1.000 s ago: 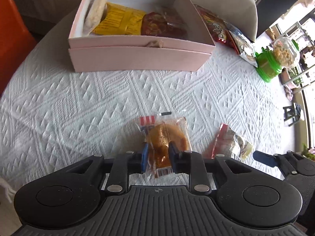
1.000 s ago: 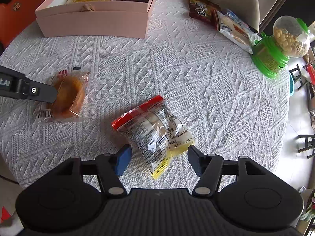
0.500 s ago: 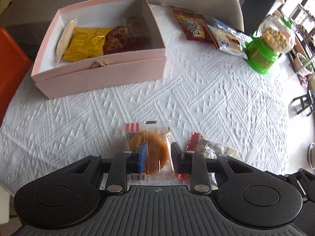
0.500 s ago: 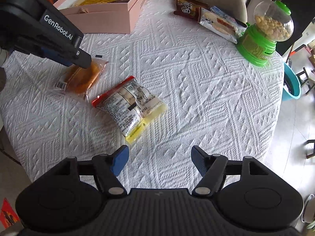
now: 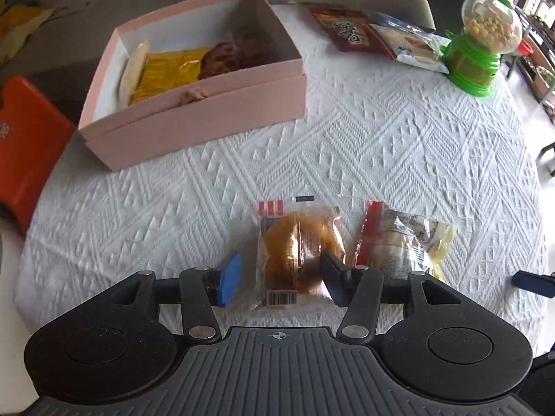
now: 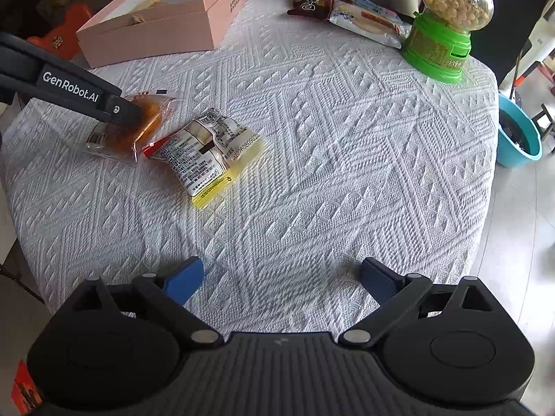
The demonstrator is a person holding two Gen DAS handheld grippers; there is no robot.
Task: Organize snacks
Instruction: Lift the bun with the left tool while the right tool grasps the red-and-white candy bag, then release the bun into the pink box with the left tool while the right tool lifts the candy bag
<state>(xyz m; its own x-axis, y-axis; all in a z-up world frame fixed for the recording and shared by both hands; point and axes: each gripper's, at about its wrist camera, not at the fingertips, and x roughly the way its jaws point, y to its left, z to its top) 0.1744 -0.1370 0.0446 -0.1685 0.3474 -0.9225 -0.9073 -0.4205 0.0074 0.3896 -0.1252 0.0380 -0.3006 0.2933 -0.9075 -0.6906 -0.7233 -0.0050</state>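
Your L gripper (image 5: 281, 270) just opened; the glossy clear-wrapped round cake (image 5: 295, 256) lies loose between jaws. R gripper (image 6: 281, 277) just spread wide, empty, over the woven white cloth (image 6: 329, 138).

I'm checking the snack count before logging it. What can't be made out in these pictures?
- Pink box contents, right wrist view: mostly hidden by its near wall.
- Dark snack in the box, left wrist view: shadowed, type unclear.
- Cake packet, right wrist view: partly covered by the left gripper.
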